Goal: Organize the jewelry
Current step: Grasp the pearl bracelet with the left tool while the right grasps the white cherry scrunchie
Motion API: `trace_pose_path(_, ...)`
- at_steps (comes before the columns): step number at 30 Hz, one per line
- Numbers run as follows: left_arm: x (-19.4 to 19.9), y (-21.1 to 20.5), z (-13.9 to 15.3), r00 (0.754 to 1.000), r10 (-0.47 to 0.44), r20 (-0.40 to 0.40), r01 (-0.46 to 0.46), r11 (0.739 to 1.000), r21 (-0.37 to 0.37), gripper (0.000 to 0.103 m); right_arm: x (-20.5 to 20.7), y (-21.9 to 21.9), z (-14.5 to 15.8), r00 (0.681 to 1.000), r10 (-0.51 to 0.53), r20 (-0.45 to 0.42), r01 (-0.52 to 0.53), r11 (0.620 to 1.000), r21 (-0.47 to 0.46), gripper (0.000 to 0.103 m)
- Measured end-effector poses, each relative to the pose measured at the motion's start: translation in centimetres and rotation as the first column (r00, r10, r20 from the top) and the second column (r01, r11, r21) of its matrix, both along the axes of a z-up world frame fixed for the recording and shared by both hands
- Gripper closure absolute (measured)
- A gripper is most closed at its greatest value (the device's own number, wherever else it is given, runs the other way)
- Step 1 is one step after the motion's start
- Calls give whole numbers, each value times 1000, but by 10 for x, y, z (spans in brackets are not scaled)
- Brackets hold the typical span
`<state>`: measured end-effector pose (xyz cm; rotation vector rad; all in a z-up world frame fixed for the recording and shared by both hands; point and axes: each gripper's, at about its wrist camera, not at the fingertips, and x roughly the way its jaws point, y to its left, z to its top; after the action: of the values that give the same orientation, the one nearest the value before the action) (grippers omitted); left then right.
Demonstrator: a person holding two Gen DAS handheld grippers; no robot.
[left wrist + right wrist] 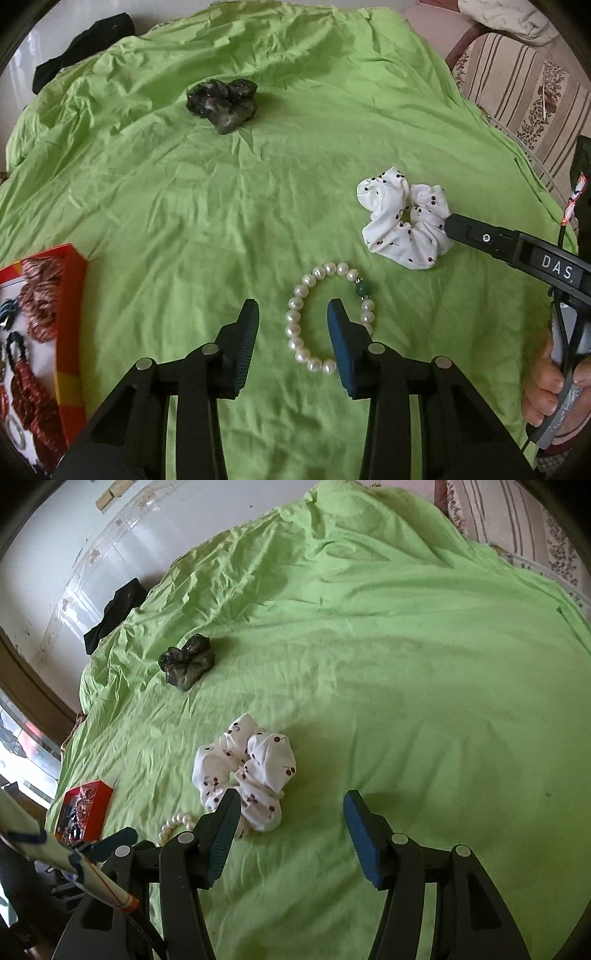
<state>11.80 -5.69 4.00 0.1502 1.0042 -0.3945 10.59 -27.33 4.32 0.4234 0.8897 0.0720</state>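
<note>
Left wrist: dark scrunchie [222, 104] far; red box [70, 325] left.

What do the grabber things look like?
Both are black plastic claws. The left gripper and right gripper each have two flat fingers with ribbed dark blue pads and round silver bolts at the joints. White letters DAS mark one finger of the right one.

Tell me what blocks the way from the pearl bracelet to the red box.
Nothing visible does. Only bare green cloth lies between the pearl bracelet and the red box to its left. The left gripper straddles the bracelet's left side, pads not touching it.
</note>
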Motion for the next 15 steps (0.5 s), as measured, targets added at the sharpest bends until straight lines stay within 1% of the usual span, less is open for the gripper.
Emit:
trace_pose_path(2, 4, -3, -6, 1000, -9, -16, 9, 1000, -6, 66, 6, 0, -6, 1000, 4, -8, -4, 1000, 0, 41)
trace_pose_path(5, 8, -8, -17, 999, -17, -33, 17, 1000, 0, 66, 12, 2, -7, 1000, 9, 4, -9, 1000, -4, 41)
trace_pose_path(10, 9, -11, -23, 1000, -5, -14, 6, 1000, 6, 65, 17, 6, -10, 1000, 16, 16, -16, 1000, -19, 39)
trace_pose_path(15, 10, -15, -25, 1000, 8, -2, -8, 1000, 7, 60, 20, 17, -10, 999, 26, 32, -24, 998, -63, 39)
